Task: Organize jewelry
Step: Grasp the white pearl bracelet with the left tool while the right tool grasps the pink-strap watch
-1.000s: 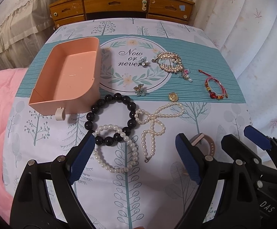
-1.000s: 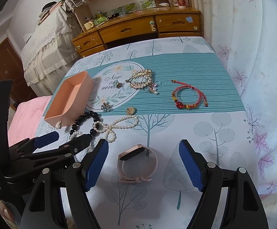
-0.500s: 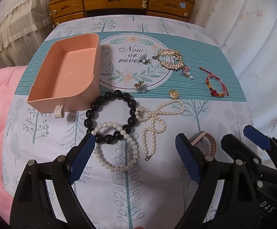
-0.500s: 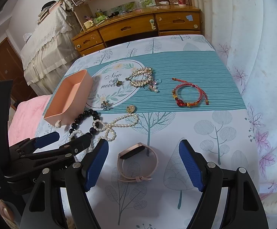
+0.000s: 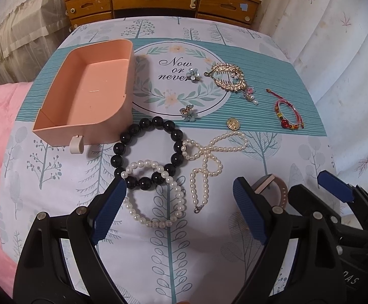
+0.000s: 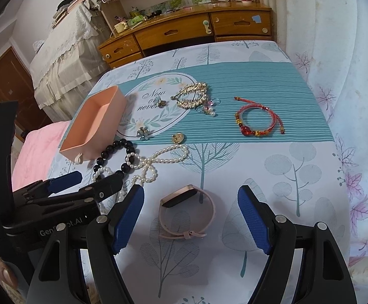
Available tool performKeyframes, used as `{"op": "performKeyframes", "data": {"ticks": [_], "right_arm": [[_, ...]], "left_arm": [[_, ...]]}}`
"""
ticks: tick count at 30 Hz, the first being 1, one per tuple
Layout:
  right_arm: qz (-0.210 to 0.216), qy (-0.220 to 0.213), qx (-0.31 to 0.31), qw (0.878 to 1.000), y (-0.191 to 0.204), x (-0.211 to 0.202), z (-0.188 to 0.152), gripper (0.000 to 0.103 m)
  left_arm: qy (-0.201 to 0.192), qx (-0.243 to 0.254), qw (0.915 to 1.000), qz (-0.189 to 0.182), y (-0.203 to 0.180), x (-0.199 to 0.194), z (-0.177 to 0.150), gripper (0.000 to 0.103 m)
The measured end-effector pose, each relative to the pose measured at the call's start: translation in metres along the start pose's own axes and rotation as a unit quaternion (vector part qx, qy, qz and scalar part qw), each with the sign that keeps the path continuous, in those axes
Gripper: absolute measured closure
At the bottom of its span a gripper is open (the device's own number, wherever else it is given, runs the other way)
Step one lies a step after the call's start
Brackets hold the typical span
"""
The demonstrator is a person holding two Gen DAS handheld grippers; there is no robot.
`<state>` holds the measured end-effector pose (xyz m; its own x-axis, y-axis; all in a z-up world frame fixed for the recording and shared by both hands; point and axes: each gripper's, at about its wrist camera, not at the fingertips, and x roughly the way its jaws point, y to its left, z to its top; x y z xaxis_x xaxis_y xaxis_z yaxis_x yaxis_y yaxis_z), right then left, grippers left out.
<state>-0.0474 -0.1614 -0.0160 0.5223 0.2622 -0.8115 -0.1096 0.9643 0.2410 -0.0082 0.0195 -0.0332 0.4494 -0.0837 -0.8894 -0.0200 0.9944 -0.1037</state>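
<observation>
Both my grippers are spread wide, holding nothing: left gripper [image 5: 177, 211] over the white pearl bracelet [image 5: 156, 197], right gripper [image 6: 191, 219] over the pink watch [image 6: 187, 209]. Peach tray [image 5: 57, 96] sits far left on the bedspread [image 5: 209, 253].

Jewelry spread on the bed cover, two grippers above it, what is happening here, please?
A person holds two grippers over the pieces, and sorting has not started: the pink tray is empty. The left gripper, open, hovers over the white pearl bracelet, which overlaps the black bead bracelet. The right gripper, also open, hovers over the pink watch. The pearl necklace, gold hair clip and red cord bracelet lie untouched.
</observation>
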Motion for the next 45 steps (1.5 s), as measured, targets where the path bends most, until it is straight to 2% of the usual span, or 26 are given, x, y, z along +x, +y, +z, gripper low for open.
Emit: {"op": "performKeyframes", "data": {"ticks": [7, 13, 19, 24, 27, 32, 40, 43, 45], "right_arm": [[-0.006, 0.005, -0.005, 1.000, -0.002, 0.004, 0.001, 0.025], [-0.021, 0.016, -0.009, 1.000, -0.014, 0.011, 0.001, 0.025], [-0.025, 0.034, -0.008, 0.999, -0.023, 0.022, -0.003, 0.025], [-0.028, 0.045, -0.017, 0.998, -0.026, 0.030, -0.008, 0.025], [-0.026, 0.052, -0.024, 0.998, -0.027, 0.035, -0.011, 0.025], [-0.022, 0.060, -0.034, 0.997, -0.026, 0.043, -0.013, 0.026], [-0.013, 0.061, -0.046, 0.997, -0.022, 0.056, -0.014, 0.044], [-0.012, 0.059, -0.056, 0.997, -0.019, 0.058, -0.012, 0.056], [-0.012, 0.058, -0.065, 0.996, -0.016, 0.060, -0.012, 0.066]], "left_arm": [[-0.004, -0.019, 0.9998, 0.002, 0.021, 0.003, 0.004, 0.018], [0.013, -0.049, 0.9985, -0.021, 0.057, 0.014, 0.003, 0.018], [0.025, -0.067, 0.9974, -0.007, 0.087, 0.021, -0.005, 0.018], [0.040, -0.054, 0.9977, -0.001, 0.094, 0.027, -0.015, 0.018], [0.056, -0.045, 0.9973, -0.014, 0.091, 0.034, -0.022, 0.019], [0.052, -0.018, 0.9985, -0.001, 0.080, 0.038, -0.028, 0.025], [0.050, -0.014, 0.9987, 0.005, 0.071, 0.042, -0.022, 0.025], [0.048, -0.014, 0.9987, 0.010, 0.070, 0.044, -0.019, 0.025], [0.046, -0.011, 0.9987, 0.018, 0.070, 0.044, -0.018, 0.029]]}}
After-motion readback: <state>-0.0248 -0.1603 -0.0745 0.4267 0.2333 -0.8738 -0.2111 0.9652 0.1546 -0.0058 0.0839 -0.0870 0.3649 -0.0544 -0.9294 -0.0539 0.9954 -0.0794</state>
